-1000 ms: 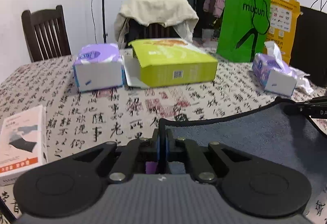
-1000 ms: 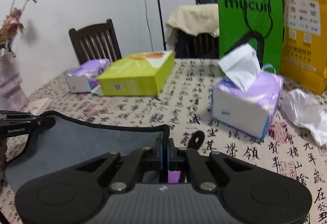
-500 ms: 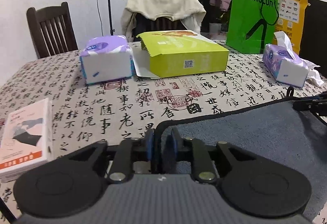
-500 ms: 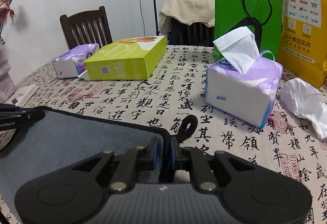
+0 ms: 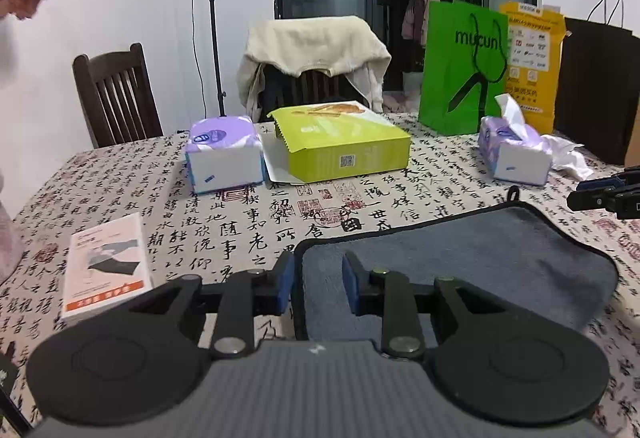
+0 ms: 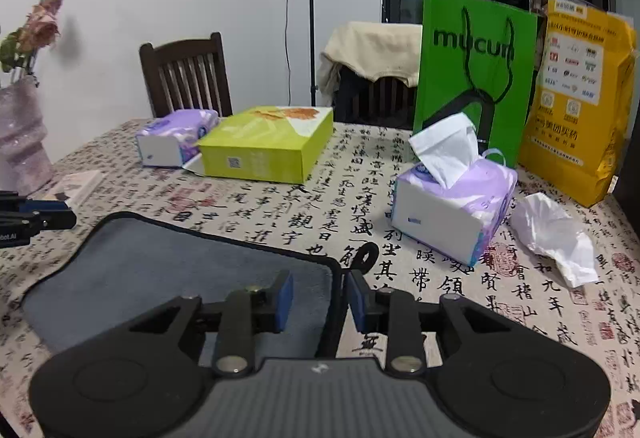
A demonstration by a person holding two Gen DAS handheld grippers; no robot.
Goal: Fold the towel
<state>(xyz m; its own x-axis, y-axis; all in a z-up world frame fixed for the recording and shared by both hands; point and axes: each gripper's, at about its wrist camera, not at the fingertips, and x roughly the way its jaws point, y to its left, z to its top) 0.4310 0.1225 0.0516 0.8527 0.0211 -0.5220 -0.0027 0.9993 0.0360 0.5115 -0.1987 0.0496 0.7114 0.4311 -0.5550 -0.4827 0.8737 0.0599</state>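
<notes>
Left wrist view: left gripper (image 5: 316, 280) has let go since a second ago, right gripper (image 6: 318, 296) likewise; each straddles a corner of the flat grey towel (image 5: 472, 262).

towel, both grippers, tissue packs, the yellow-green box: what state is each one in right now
towel: lying on the table, not gripped
left gripper: open, straddling the towel's left corner
right gripper: open, straddling the towel's right corner
right tissue pack: open, a tissue sticking up
left tissue pack: no tissue showing
yellow-green box: end flap open
</notes>
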